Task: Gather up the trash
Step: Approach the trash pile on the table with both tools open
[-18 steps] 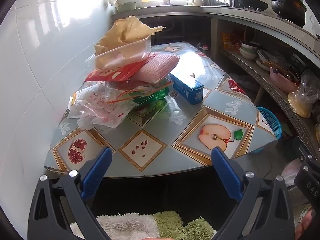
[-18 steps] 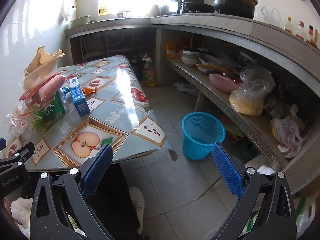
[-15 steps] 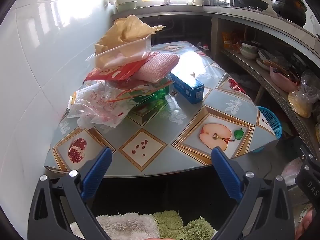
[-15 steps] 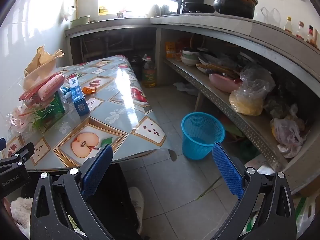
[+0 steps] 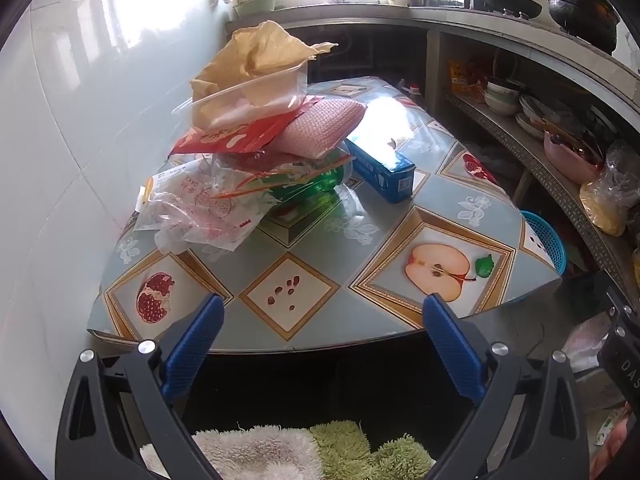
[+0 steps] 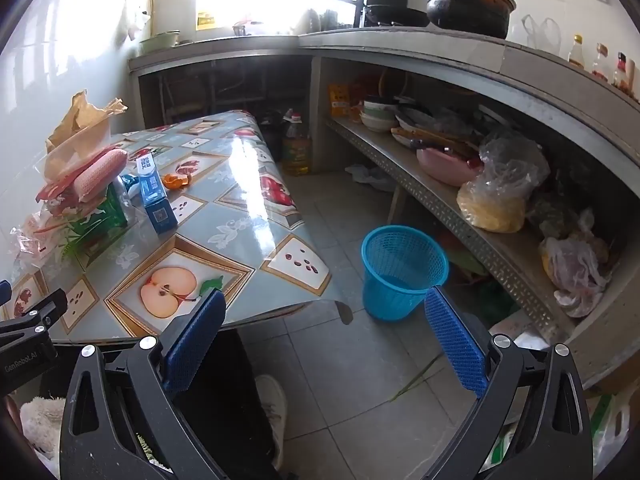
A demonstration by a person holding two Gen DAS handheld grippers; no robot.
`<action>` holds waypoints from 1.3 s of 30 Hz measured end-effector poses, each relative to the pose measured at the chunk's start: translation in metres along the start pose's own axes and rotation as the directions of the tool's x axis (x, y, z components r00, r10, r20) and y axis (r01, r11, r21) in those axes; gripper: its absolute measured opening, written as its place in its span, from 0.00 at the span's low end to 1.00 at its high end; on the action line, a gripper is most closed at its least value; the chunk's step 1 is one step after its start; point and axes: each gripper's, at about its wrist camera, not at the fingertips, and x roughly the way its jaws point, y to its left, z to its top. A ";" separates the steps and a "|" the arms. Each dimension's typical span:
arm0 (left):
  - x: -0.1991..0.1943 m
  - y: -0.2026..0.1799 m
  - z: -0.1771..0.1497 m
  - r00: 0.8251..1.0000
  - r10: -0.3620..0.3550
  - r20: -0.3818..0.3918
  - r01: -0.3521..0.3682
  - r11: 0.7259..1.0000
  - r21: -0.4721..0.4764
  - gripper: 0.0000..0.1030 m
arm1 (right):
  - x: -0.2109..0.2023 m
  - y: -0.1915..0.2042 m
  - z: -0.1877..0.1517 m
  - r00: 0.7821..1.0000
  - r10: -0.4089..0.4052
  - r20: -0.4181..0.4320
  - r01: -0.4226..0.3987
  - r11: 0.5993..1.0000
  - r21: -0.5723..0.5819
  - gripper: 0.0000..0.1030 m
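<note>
Almost nothing differs from the earlier frames – both views are framed as before and no item on the table (image 5: 332, 240) has shifted. At the left, against the white wall, the trash pile (image 5: 256, 152) sits on the patterned cloth: a clear tray with crumpled brown paper (image 5: 260, 52) on top, a red wrapper and pink cloth under it, clear bags and a green packet at the bottom. Just right of the pile lies a blue box (image 5: 382, 170); past it in the right view, a bit of orange peel (image 6: 178, 181). The left gripper (image 5: 322, 320) hangs spread wide over the table's near edge, nothing between its blue pads. The right gripper (image 6: 322, 314) is likewise spread and empty – held off the table's corner, above the tiled floor. Further right a blue basket (image 6: 402, 272) stands on the floor, beside the cluttered shelf.
</note>
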 end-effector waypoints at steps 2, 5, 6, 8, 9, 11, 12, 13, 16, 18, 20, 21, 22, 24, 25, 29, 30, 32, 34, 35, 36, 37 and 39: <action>0.001 0.003 0.001 1.000 0.002 0.000 -0.002 1.000 -0.009 0.95 | 0.000 -0.001 0.001 1.000 -0.001 0.000 0.001 1.000 0.001 0.93; 0.002 0.005 0.002 1.000 0.002 -0.005 -0.002 1.000 -0.019 0.95 | 0.002 -0.001 0.001 1.000 -0.001 -0.001 0.001 1.000 -0.002 0.93; 0.002 0.006 0.002 1.000 0.001 -0.006 -0.001 1.000 -0.021 0.95 | 0.001 0.002 0.003 1.000 -0.005 -0.002 0.005 1.000 -0.005 0.93; 0.003 0.005 0.001 1.000 -0.001 -0.009 0.001 1.000 -0.019 0.95 | 0.001 0.003 0.003 1.000 -0.006 0.001 0.006 1.000 -0.010 0.93; 0.003 0.005 0.001 1.000 -0.001 -0.010 0.001 1.000 -0.018 0.95 | 0.001 0.003 0.004 1.000 -0.008 0.003 0.008 1.000 -0.012 0.93; 0.002 0.005 0.001 1.000 -0.003 -0.009 0.003 1.000 -0.017 0.95 | 0.000 0.004 0.003 1.000 -0.010 0.006 0.010 1.000 -0.013 0.93; 0.002 0.005 0.000 1.000 -0.003 -0.010 0.003 1.000 -0.017 0.95 | 0.000 0.004 0.003 1.000 -0.010 0.006 0.011 1.000 -0.013 0.93; 0.002 0.005 0.000 1.000 -0.002 -0.010 0.002 1.000 -0.018 0.95 | -0.001 0.004 0.004 1.000 -0.010 0.005 0.010 1.000 -0.011 0.93; 0.002 0.005 0.001 1.000 -0.003 -0.011 0.002 1.000 -0.018 0.95 | -0.001 0.004 0.003 1.000 -0.011 0.005 0.011 1.000 -0.012 0.93; 0.002 0.005 0.000 1.000 -0.001 -0.012 0.001 1.000 -0.020 0.95 | -0.001 0.004 0.003 1.000 -0.009 0.005 0.009 1.000 -0.012 0.93; 0.002 0.005 0.000 1.000 -0.001 -0.012 0.000 1.000 -0.020 0.95 | -0.001 0.004 0.003 1.000 -0.009 0.006 0.009 1.000 -0.013 0.93; 0.002 0.005 0.000 1.000 -0.001 -0.012 0.001 1.000 -0.020 0.95 | -0.001 0.004 0.003 1.000 -0.009 0.006 0.009 1.000 -0.012 0.93; 0.002 0.004 0.000 1.000 0.000 -0.011 0.000 1.000 -0.020 0.95 | -0.001 0.004 0.004 1.000 -0.008 0.006 0.008 1.000 -0.012 0.93; 0.002 0.005 0.000 1.000 -0.001 -0.013 0.001 1.000 -0.020 0.95 | -0.001 0.005 0.004 1.000 -0.009 0.007 0.009 1.000 -0.013 0.93; 0.002 0.005 0.000 1.000 -0.001 -0.013 0.001 1.000 -0.020 0.95 | -0.001 0.005 0.004 1.000 -0.008 0.007 0.009 1.000 -0.012 0.93; 0.002 0.005 0.000 1.000 -0.001 -0.013 0.001 1.000 -0.019 0.95 | -0.001 0.005 0.004 1.000 -0.004 0.007 0.004 1.000 -0.013 0.93; 0.002 0.006 0.001 1.000 -0.001 -0.013 0.000 1.000 -0.020 0.95 | -0.002 0.005 0.004 1.000 -0.004 0.007 0.004 1.000 -0.013 0.93; 0.003 0.006 0.001 1.000 -0.002 -0.013 0.001 1.000 -0.020 0.95 | -0.001 0.005 0.004 1.000 -0.004 0.005 0.004 1.000 -0.012 0.93; 0.002 0.006 0.001 1.000 -0.001 -0.014 0.001 1.000 -0.020 0.95 | 0.000 0.006 0.005 1.000 -0.003 0.005 0.003 1.000 -0.012 0.93; 0.002 0.006 0.001 1.000 -0.002 -0.014 0.001 1.000 -0.021 0.95 | -0.001 0.007 0.005 1.000 -0.003 0.006 0.003 1.000 -0.012 0.93; 0.003 0.006 0.001 1.000 -0.002 -0.014 0.002 1.000 -0.020 0.95 | 0.000 0.007 0.005 1.000 -0.003 0.006 0.003 1.000 -0.012 0.93; 0.002 0.006 0.001 1.000 -0.001 -0.014 0.001 1.000 -0.020 0.95 | 0.000 0.007 0.005 1.000 -0.002 0.006 0.002 1.000 -0.013 0.93; 0.003 0.006 0.001 1.000 -0.002 -0.013 0.001 1.000 -0.020 0.95 | 0.000 0.007 0.005 1.000 -0.003 0.006 0.003 1.000 -0.012 0.93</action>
